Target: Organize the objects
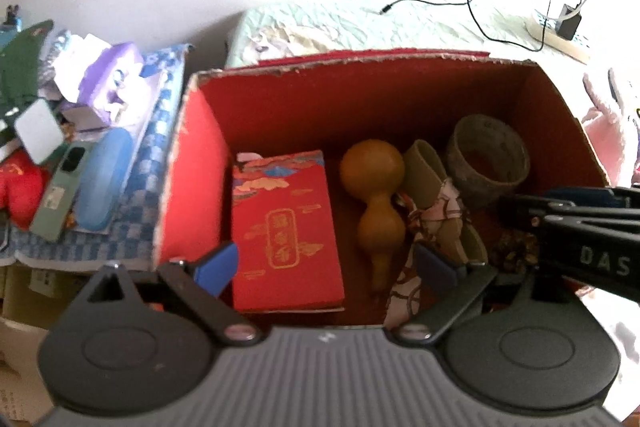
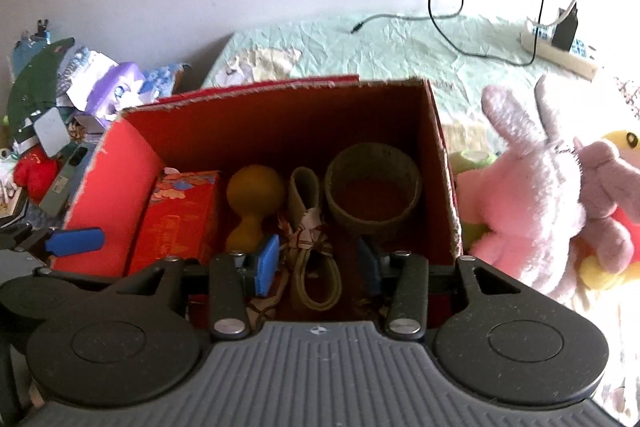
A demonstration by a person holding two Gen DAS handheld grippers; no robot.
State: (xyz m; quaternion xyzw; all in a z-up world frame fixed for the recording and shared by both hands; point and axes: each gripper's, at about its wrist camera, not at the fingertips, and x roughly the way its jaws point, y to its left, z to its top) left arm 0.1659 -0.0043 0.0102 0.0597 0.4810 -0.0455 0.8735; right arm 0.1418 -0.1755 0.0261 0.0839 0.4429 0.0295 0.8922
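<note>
An open red cardboard box (image 1: pixel 192 167) stands on a pale green bedspread. Inside it lie a red gift box with gold characters (image 1: pixel 284 227), a tan gourd (image 1: pixel 374 195), an olive strap wrapped in patterned cloth (image 1: pixel 436 211) and a round grey-green cup (image 1: pixel 486 159). My left gripper (image 1: pixel 326 267) hovers over the box's near side, open wide, with the gift box and gourd below its gap. My right gripper (image 2: pixel 318 263) is open above the strap (image 2: pixel 316 251), and its pads touch nothing. It also juts in at the right edge of the left wrist view.
Left of the box is a heap of clutter with a green phone (image 1: pixel 60 187), a blue case (image 1: pixel 102 179) and a purple carton (image 1: pixel 116 83). A pink plush rabbit (image 2: pixel 532 195) leans by the box's right wall. A power strip (image 2: pixel 560 51) and a black cable (image 2: pixel 444 3) lie behind.
</note>
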